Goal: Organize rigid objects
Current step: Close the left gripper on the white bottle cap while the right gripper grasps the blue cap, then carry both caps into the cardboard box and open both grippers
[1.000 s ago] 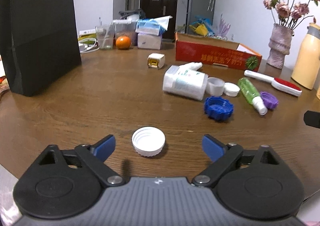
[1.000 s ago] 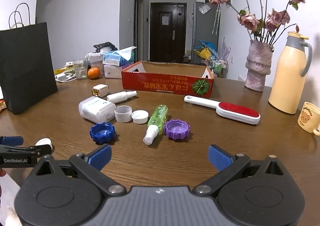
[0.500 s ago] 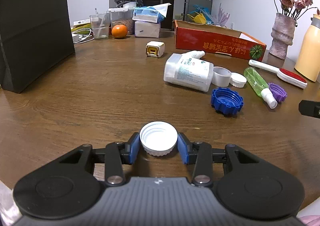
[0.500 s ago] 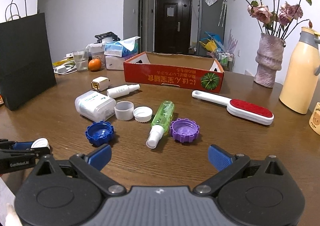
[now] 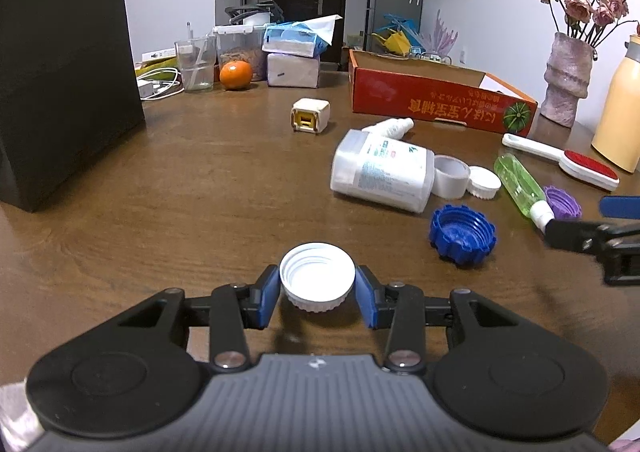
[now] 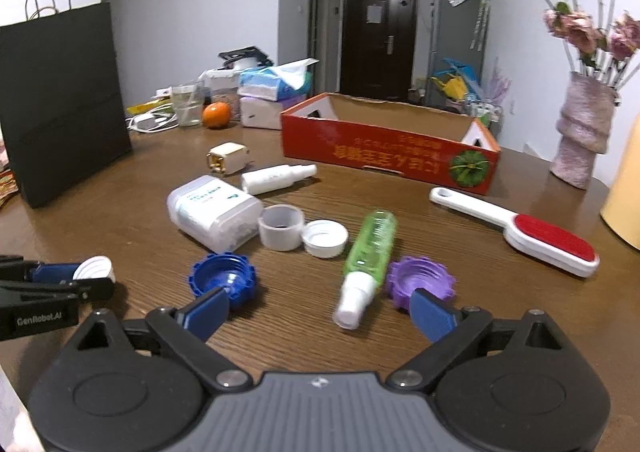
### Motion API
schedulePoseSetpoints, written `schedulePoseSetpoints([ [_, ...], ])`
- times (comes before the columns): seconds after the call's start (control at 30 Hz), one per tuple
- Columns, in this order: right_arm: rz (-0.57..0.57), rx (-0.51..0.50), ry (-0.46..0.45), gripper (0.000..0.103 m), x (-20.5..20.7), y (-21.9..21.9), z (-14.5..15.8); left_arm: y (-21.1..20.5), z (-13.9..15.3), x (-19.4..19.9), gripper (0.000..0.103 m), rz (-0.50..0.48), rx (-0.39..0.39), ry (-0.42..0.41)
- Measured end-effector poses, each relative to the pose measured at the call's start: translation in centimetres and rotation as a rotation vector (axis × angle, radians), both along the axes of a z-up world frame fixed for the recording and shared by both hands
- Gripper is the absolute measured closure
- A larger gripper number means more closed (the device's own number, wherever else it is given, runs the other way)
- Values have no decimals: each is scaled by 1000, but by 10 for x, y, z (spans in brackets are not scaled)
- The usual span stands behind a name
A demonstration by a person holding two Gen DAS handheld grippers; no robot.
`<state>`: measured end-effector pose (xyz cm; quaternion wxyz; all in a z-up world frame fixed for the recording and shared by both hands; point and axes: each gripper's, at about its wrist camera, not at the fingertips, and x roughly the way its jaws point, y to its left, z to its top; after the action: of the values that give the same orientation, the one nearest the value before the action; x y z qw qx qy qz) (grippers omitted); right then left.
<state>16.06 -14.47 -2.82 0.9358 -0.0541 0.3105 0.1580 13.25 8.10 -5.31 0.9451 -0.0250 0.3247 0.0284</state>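
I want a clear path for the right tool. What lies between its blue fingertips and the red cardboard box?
In the right wrist view, the green spray bottle lies between the right tool and the red cardboard box, flanked by the purple cap and blue cap.

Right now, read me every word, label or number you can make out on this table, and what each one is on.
"GenRobot.AI": on the side of the left claw, which holds a white cap.
Red cardboard box: yellow characters printed upside down, not readable.
White container lying on its side: label print too small to read.
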Motion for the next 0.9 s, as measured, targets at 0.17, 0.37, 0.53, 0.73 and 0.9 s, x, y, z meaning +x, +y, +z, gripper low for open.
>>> schedulePoseSetpoints([
  [0.17,55,-17,19,7,15,21,-5,6,2,7,62,0,-5,-8],
  [0.37,121,-24,53,13,32,45,-13,13,2,14,62,5,-11,-6],
  [0.53,165,-29,94,20,44,63,-24,19,1,19,62,12,-20,-1],
  [0.73,191,-38,141,39,53,73,-34,25,1,23,62,20,-30,0],
  [0.9,203,-23,143,50,57,71,-33,23,7,26,62,18,-26,-17],
])
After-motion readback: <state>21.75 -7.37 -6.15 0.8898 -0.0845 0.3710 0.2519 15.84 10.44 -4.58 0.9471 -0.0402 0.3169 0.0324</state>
